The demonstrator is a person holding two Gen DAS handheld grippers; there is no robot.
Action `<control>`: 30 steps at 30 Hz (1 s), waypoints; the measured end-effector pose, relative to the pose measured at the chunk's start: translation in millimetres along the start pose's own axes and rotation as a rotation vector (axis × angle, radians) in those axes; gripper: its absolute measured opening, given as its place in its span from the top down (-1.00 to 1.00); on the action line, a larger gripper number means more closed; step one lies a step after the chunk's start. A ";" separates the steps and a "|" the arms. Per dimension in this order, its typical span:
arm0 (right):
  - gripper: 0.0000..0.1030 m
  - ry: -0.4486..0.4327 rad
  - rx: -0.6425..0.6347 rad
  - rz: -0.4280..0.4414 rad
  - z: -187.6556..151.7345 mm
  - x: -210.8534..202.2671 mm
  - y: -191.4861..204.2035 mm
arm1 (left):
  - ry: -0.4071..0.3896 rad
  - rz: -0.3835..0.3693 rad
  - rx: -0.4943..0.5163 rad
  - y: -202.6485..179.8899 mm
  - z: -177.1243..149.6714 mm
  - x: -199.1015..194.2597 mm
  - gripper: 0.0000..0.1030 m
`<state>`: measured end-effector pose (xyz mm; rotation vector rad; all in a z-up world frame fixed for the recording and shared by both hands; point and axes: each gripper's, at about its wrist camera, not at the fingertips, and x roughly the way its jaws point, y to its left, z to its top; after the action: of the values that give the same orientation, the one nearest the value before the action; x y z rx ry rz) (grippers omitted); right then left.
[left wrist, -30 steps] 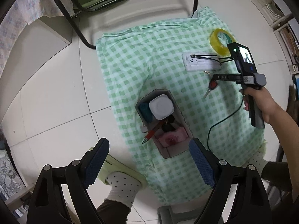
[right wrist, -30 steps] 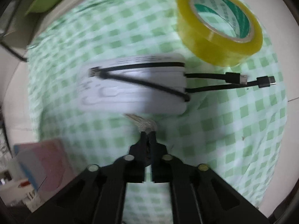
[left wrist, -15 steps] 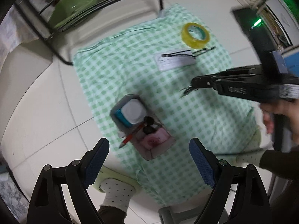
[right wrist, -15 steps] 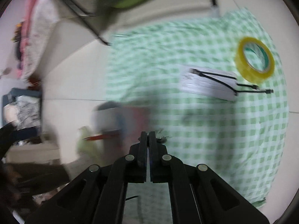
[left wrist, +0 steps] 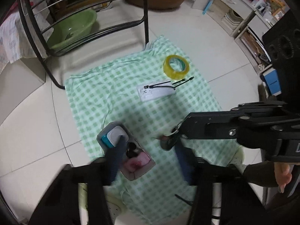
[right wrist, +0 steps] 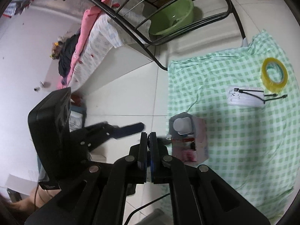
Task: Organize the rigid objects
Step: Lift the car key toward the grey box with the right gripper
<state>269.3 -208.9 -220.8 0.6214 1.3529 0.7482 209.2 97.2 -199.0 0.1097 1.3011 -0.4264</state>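
Observation:
A grey organiser box (left wrist: 137,170) with a white-and-teal item, dark bits and a pink item inside sits on the green checked cloth (left wrist: 116,86). My left gripper (left wrist: 149,144) hovers over it, blurred, its jaws closing with nothing between them. My right gripper (left wrist: 180,129) reaches in from the right, shut on a red-headed key (left wrist: 166,143) that hangs over the cloth beside the box. A yellow tape roll (left wrist: 175,67) and a white card with black cables (left wrist: 156,91) lie farther back. In the right wrist view the right gripper (right wrist: 149,140) is shut near the box (right wrist: 187,135).
A black metal chair frame (left wrist: 144,18) and a green basin (left wrist: 73,30) stand behind the cloth. Shelving (left wrist: 243,28) lines the far right. A foot in a dotted sock (left wrist: 114,208) rests at the cloth's near edge. A bed (right wrist: 97,37) lies to the left.
My right gripper lifted the key off the cloth and carried it toward the box. My left gripper's fingers moved closer together and the view tilted up.

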 end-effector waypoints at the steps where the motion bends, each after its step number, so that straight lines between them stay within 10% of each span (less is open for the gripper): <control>1: 0.92 -0.002 0.007 0.005 -0.7 1.2 -0.8 | -0.002 0.005 0.008 -0.3 -1.6 -0.1 0.61; 5: 0.92 0.013 -0.008 -0.022 -4.6 8.1 -1.0 | 0.027 0.012 -0.004 6.9 -9.3 4.9 0.99; 13: 0.92 0.048 -0.086 -0.068 -9.7 25.0 1.9 | 0.095 0.094 -0.008 4.8 -2.3 19.3 1.00; 17: 0.66 0.094 -0.171 -0.235 -13.3 50.8 -19.4 | 0.166 0.106 -0.056 5.2 4.7 34.3 1.00; 19: 0.24 0.153 -0.184 -0.362 -16.4 73.5 -48.9 | 0.195 0.073 -0.087 8.4 8.0 39.1 0.83; 23: -0.25 0.321 -0.201 -0.644 -36.4 120.3 -123.3 | 0.232 0.043 -0.115 12.9 11.3 47.5 -0.60; 30: -0.44 0.499 -0.426 -0.811 -64.0 186.6 -181.4 | 0.267 0.042 -0.115 22.1 10.5 50.3 -0.65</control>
<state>237.4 -179.1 -485.2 -0.4809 1.6533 0.4946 236.9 101.9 -247.3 0.0998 1.5799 -0.3070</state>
